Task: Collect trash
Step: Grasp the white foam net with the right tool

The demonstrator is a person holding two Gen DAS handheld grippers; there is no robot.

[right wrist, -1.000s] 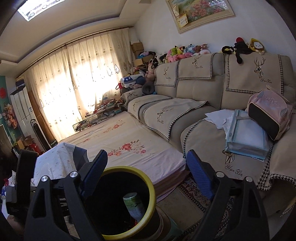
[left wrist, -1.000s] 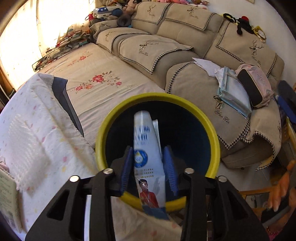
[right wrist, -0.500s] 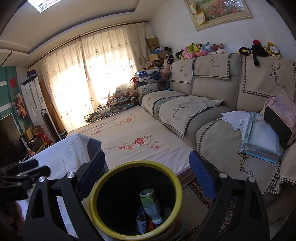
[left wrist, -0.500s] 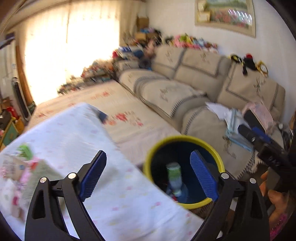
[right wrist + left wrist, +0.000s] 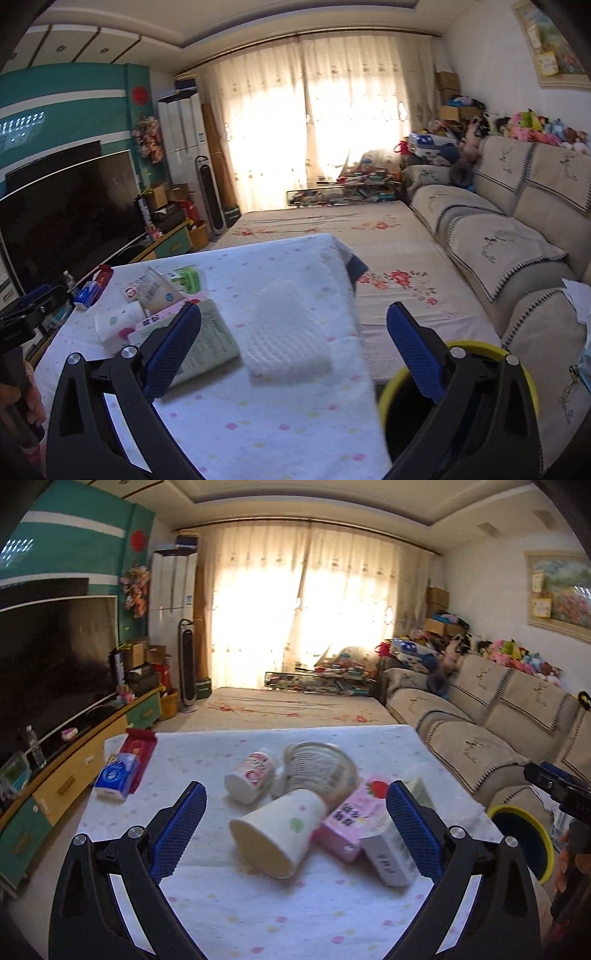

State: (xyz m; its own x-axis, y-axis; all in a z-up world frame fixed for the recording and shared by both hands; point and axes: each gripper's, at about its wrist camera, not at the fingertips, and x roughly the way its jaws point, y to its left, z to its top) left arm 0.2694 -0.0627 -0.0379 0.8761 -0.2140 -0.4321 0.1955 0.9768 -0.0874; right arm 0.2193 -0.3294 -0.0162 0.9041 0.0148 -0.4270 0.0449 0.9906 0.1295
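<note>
I am looking over the table with both tools. My left gripper has just been opening its jaws and now they are standing wide, holding nothing. In the middle of the left view, the trash is lying in a pile between them but farther off: a tipped paper cup, a pink carton, a white carton and a small pink cup. The near part of the cloth is bare. The yellow bin is sitting at the right edge, just past the table side. My right gripper has also been opening, and it is wide and empty. In its view the bin is at the lower right, beside the table corner, and a folded white cloth is lying in the middle.
</note>
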